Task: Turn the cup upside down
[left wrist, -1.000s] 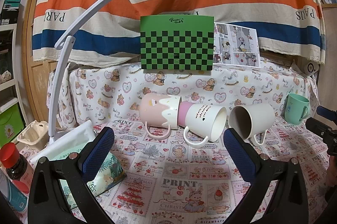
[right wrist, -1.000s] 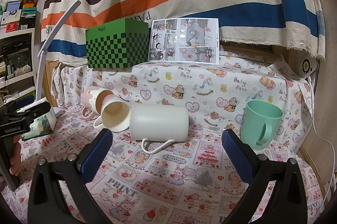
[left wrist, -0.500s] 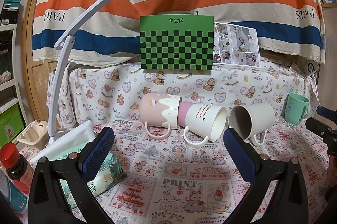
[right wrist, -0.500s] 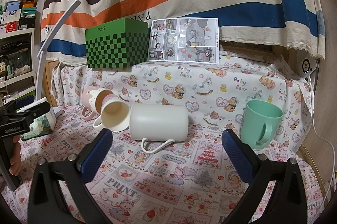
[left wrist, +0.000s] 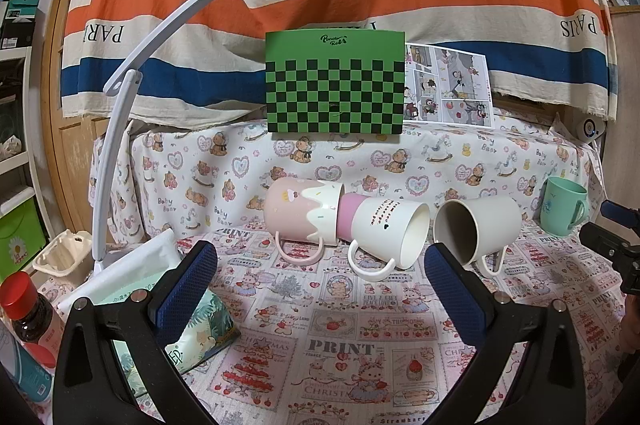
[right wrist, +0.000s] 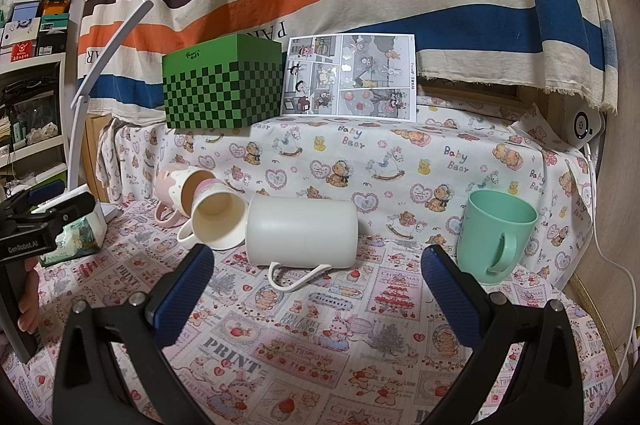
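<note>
**Four mugs on the worktop, both tools empty**

The left tool (left wrist: 320, 275) hangs over the printed cloth on the worktop (left wrist: 344, 353) with its blue pads spread wide, nothing between them. Same deal with the right tool (right wrist: 316, 279): wide apart and empty.

Cups: a pink mug (left wrist: 302, 215) lies on its side, and a white mug with a pink base (left wrist: 386, 229) is tipped over with its bottom tucked into the pink one's mouth. Just beside that, a plain cream mug (right wrist: 302, 231) also lies on its side, handle resting on the cloth; in the left wrist view its open mouth faces the camera. The only one standing upright is the mint green cup (right wrist: 496, 235), off to the right near the cloth-draped ledge, apart from the others.

Behind them on the ledge sit a green checkered box (right wrist: 222, 87) and a comic sheet (right wrist: 350, 79). On the left side there's a white lamp arm (left wrist: 120, 129), a tissue pack (left wrist: 200, 325) and a red-capped bottle (left wrist: 28, 309).
</note>
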